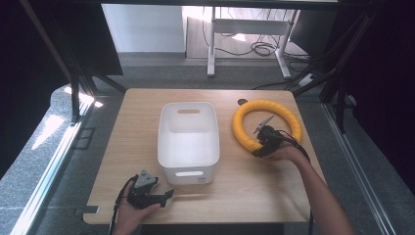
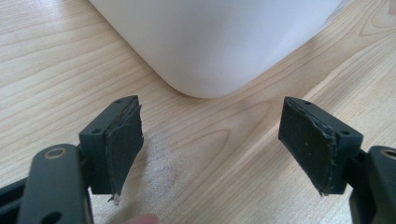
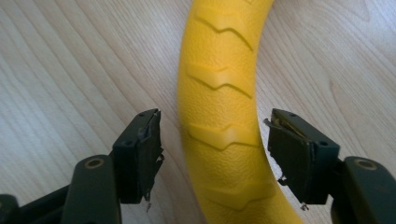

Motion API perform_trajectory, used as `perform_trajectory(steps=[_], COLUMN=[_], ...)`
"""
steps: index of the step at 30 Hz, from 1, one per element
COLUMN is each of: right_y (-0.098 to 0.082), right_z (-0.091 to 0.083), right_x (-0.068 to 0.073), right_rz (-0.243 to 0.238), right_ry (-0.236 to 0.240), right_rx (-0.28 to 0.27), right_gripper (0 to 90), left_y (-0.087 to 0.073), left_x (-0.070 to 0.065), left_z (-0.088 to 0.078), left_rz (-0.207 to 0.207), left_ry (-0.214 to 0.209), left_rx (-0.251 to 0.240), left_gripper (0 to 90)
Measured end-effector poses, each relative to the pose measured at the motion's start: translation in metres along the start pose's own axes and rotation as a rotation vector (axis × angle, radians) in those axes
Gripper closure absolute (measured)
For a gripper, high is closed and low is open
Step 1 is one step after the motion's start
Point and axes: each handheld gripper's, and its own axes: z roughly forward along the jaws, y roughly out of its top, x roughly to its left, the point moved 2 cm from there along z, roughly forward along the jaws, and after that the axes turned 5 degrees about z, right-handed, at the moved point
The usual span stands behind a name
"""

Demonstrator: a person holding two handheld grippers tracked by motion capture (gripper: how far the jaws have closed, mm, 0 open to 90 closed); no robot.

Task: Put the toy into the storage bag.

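A yellow ribbed ring (image 1: 266, 108) lies flat on the wooden table, right of a white bin (image 1: 188, 139). My right gripper (image 1: 261, 150) is open at the ring's near-left arc. In the right gripper view the ring's yellow band (image 3: 224, 107) runs up between the two pads (image 3: 149, 149), with a gap on each side. My left gripper (image 1: 169, 195) rests low near the table's front edge, open and holding nothing. Its view looks at a rounded lower corner of the bin (image 2: 210, 42) just beyond the fingertips (image 2: 123, 144).
The bin is empty, with handle slots at its near and far walls. Bare wooden table (image 1: 244, 191) spreads in front of the bin and to its left. A small dark mark (image 1: 242, 102) sits at the ring's far edge. Black frame posts flank the table.
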Motion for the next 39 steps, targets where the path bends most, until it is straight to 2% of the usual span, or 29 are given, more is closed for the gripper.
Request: perform_trajectory(steps=[7, 10, 18, 20, 24, 31, 33, 35, 36, 39], right_y=[-0.003, -0.002, 0.000, 0.005, 0.007, 0.008, 0.009, 0.013, 0.013, 0.017], right_z=[0.009, 0.013, 0.014, 0.014, 0.015, 0.011, 0.008, -0.002, -0.002, -0.016], right_x=[-0.003, -0.004, -0.008, -0.009, -0.011, -0.012, -0.012, -0.011, -0.011, -0.013], right_rz=[-0.024, -0.036, -0.031, -0.035, -0.039, -0.025, -0.018, 0.016, 0.016, 0.047], right_ry=[-0.010, 0.002, 0.030, 0.047, 0.061, 0.093, 0.112, 0.155, 0.155, 0.197], right_rx=[0.039, 0.055, 0.058, 0.104, 0.126, 0.106, 0.080, 0.029, 0.029, -0.038], right_gripper=[37.7, 40.4, 46.7, 47.7, 48.3, 49.2, 49.6, 50.1, 50.1, 50.4], left_y=[0.000, 0.000, 0.000, 0.000, 0.001, 0.000, 0.000, 0.000, 0.000, 0.000], left_x=[-0.001, -0.001, -0.002, -0.003, -0.003, -0.001, -0.001, -0.001, -0.001, -0.002], left_z=[0.002, 0.001, 0.002, 0.002, 0.002, 0.002, 0.002, 0.002, 0.002, 0.002], left_rz=[0.002, 0.002, 0.008, 0.010, 0.008, 0.001, 0.001, 0.000, 0.001, 0.001], left_ry=[-0.004, -0.003, -0.004, -0.004, -0.003, 0.003, 0.004, 0.004, 0.004, 0.003], left_rx=[0.004, 0.003, 0.010, 0.006, 0.003, 0.001, 0.002, 0.001, 0.001, -0.001], left_gripper=[21.9, 21.9, 21.9, 21.8, 21.8, 21.8, 21.8, 21.8, 21.8, 21.8])
